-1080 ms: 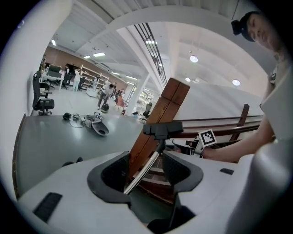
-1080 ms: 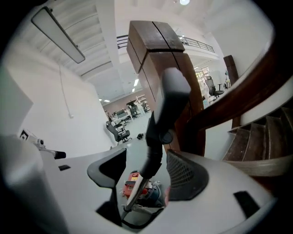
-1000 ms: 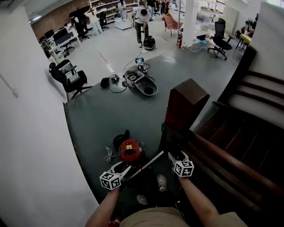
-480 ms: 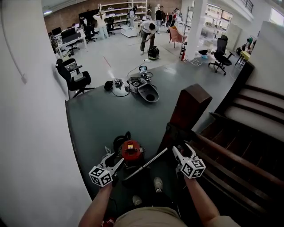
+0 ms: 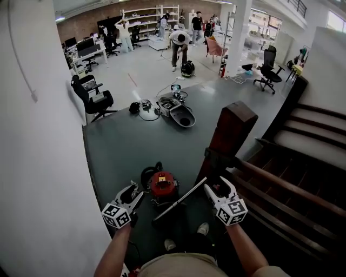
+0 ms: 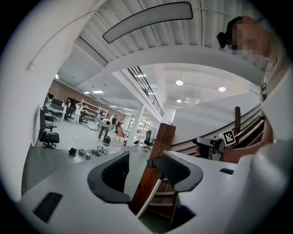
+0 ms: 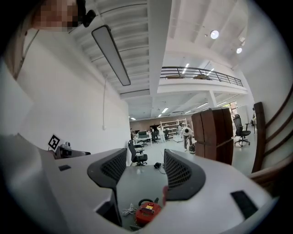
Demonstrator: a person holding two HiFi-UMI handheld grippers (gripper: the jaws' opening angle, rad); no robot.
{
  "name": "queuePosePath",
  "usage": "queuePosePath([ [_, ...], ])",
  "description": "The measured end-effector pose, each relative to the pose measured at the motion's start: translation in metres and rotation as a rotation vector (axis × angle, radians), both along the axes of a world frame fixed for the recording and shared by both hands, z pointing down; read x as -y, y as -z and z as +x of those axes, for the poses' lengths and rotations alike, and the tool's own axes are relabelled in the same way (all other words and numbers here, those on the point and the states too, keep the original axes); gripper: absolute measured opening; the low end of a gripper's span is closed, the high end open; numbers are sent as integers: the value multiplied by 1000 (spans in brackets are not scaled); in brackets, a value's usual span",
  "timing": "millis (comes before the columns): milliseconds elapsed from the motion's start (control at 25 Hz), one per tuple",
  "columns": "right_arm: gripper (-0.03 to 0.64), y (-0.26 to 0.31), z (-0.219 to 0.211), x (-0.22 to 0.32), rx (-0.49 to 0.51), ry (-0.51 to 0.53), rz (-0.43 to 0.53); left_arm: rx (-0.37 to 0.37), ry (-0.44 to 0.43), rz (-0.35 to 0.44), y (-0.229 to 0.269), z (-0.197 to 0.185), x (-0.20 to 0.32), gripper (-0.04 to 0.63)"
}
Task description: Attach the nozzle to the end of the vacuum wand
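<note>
Left gripper [image 5: 134, 193] and right gripper [image 5: 218, 188] are held spread and empty above the red vacuum [image 5: 162, 185]. The wand [image 5: 179, 200] is slanted between them, untouched, its far end by the post [image 5: 227, 132]. Pickup is judged pending; a downward reach is called for. Only the left gripper view frames the wand through its jaws. No nozzle is made out.

Surroundings: open office floor beside a wooden staircase.
A dark wooden post [image 5: 228, 135] stands at the foot of the stairs [image 5: 311, 154], at the edge of a grey-green floor mat [image 5: 130, 143]. An open grey case [image 5: 181, 113] lies at the mat's far edge. A black office chair [image 5: 93, 97] stands by the white wall [image 5: 38, 162]; a second chair [image 5: 267, 57] stands near a white pillar [image 5: 238, 32]. A person [image 5: 178, 40] bends over farther back, before shelves [image 5: 146, 13].
</note>
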State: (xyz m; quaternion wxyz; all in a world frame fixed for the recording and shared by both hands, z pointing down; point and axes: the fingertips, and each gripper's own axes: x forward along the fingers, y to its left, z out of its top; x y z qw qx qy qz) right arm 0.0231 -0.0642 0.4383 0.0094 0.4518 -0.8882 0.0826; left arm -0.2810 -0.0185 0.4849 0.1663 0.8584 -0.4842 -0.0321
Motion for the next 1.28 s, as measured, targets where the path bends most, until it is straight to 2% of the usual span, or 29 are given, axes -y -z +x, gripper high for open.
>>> queuePosePath([
  [160, 262, -36, -7, -8, -82, 28, -16, 17, 15, -22, -18, 1, -8, 219],
  [400, 261, -79, -11, -16, -93, 32, -82, 36, 26, -53, -43, 2, -12, 219],
  [880, 261, -96, -22, -13, -113, 43, -110, 51, 41, -115, -75, 6, -17, 219],
  [1280, 261, -110, -20, -7, -84, 12, -145, 40, 41, -143, -86, 11, -18, 219],
])
